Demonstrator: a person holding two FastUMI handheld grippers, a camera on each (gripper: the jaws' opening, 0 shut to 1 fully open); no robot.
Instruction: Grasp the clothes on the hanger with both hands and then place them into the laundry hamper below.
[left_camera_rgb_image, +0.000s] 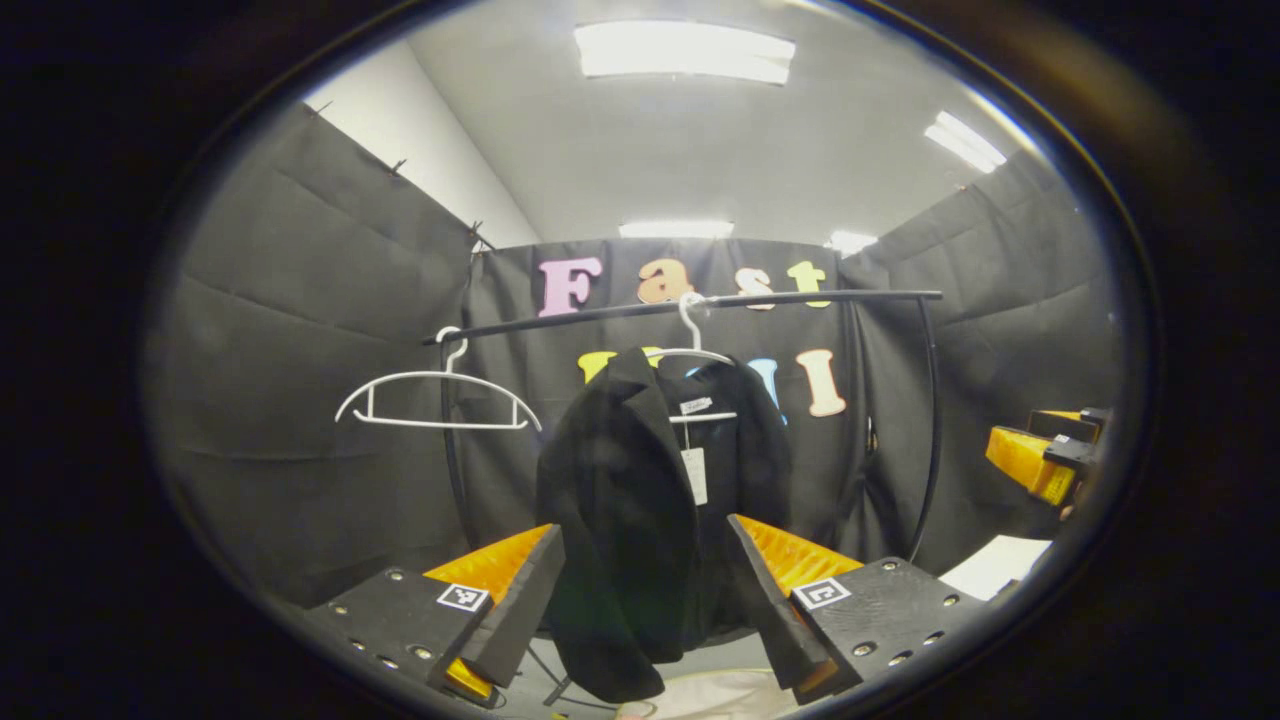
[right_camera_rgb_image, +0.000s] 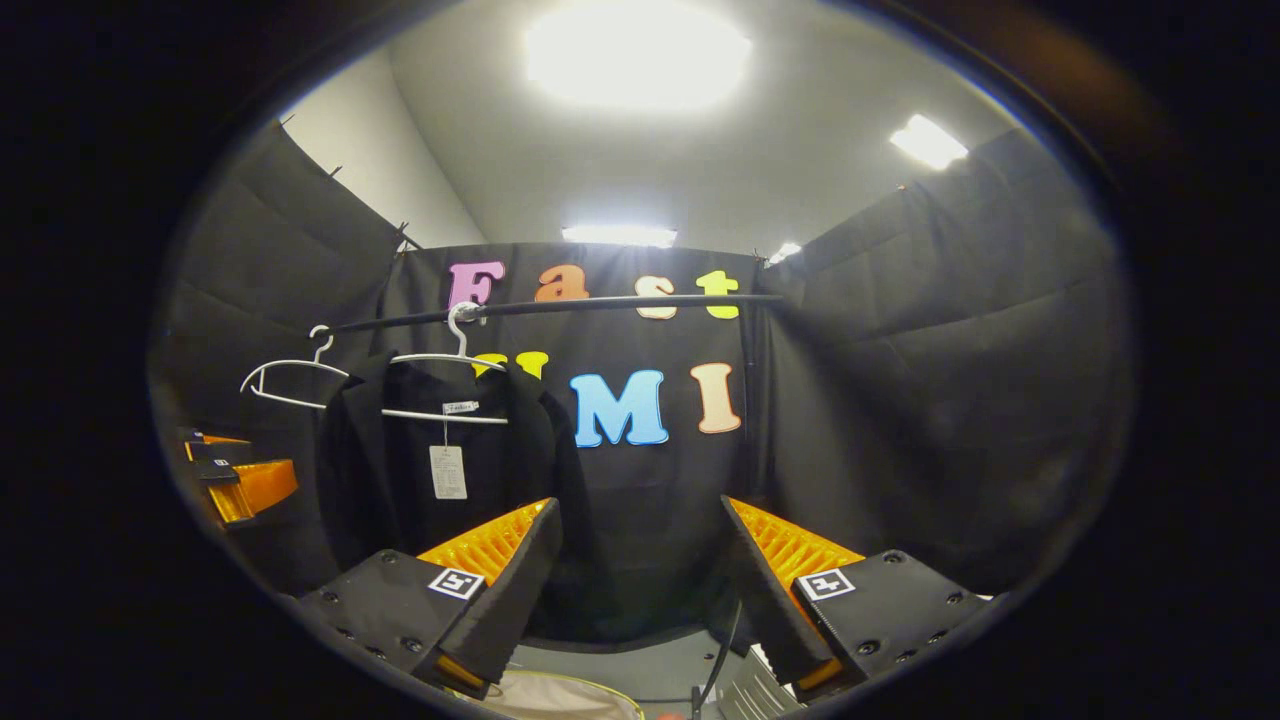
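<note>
**Both grippers wide, jacket untouched on the rail**

Both grippers stand released, fingers spread and holding nothing. In the left gripper view, the left gripper (left_camera_rgb_image: 645, 610) points straight at a dark jacket (left_camera_rgb_image: 640, 500) that hangs on a white hanger (left_camera_rgb_image: 700, 385) from a black rail (left_camera_rgb_image: 700, 302); the jacket shows between the spread fingers but farther off, apart from them. A second hanger (left_camera_rgb_image: 435, 400) hangs bare on the same rail, to the jacket's left. At the bottom edge, below the jacket's hem, lies a pale rim that is probably the laundry hamper (left_camera_rgb_image: 710, 695), though little of it shows.

In the right gripper view, the right gripper (right_camera_rgb_image: 640, 590) aims to the right of the jacket (right_camera_rgb_image: 440, 470), at the booth wall more than the cloth. The paper tag (right_camera_rgb_image: 448, 472) dangles at the collar.

Judging from this, the reach is barely begun. The likeliest fault is an uneven grasp: if the left gripper closes on the near lapel while the right is off to the side, the jacket may slide off one shoulder and swing, or drag the hanger along the rail. A pinch on the tag alone would tear it free. Pulling downward before the shoulders clear the hanger could yank the hook off the rail and drop both, possibly beside the hamper.
</note>
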